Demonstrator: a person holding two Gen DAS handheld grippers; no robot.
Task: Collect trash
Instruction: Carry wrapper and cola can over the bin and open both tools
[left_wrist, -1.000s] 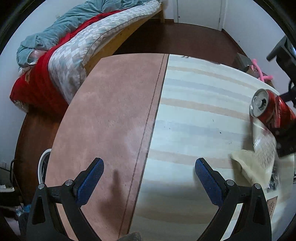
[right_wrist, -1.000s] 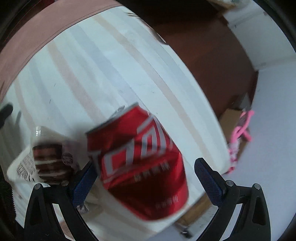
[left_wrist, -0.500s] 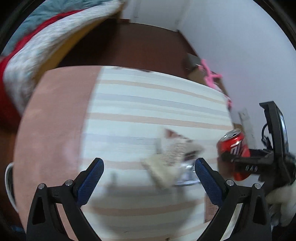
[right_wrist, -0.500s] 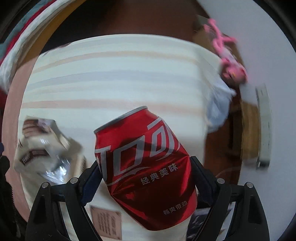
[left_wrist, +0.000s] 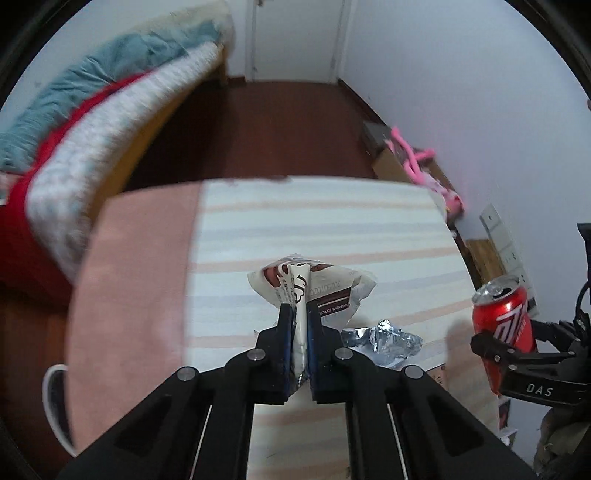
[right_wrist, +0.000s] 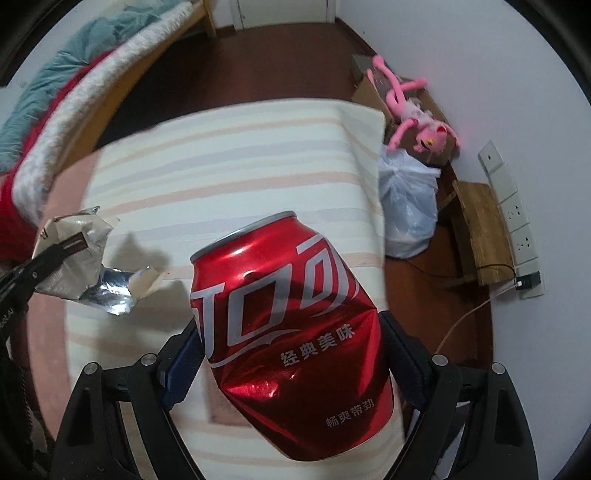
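Note:
My left gripper (left_wrist: 300, 314) is shut on a crumpled white snack wrapper (left_wrist: 321, 286) with a silver foil lining (left_wrist: 384, 341), held just above the striped tablecloth (left_wrist: 332, 229). In the right wrist view the same wrapper (right_wrist: 74, 243) hangs at the far left between the other gripper's fingers. My right gripper (right_wrist: 291, 350) is shut on a dented red soda can (right_wrist: 288, 317), its pads pressing both sides, raised above the table's right part. The left wrist view shows that can (left_wrist: 502, 317) at the right, clamped in the black gripper.
A pink cloth (left_wrist: 136, 288) covers the table's left part. A bed with red and teal bedding (left_wrist: 85, 122) stands at the left. A white plastic bag (right_wrist: 406, 206), a pink plush toy (right_wrist: 417, 107), cardboard boxes and a wooden stool (right_wrist: 480, 232) sit by the right wall.
My left gripper swung right over the wrapper and closed on it, lifting it. My right gripper carried the can rightward and up while rolling, so the can now sits more upright.

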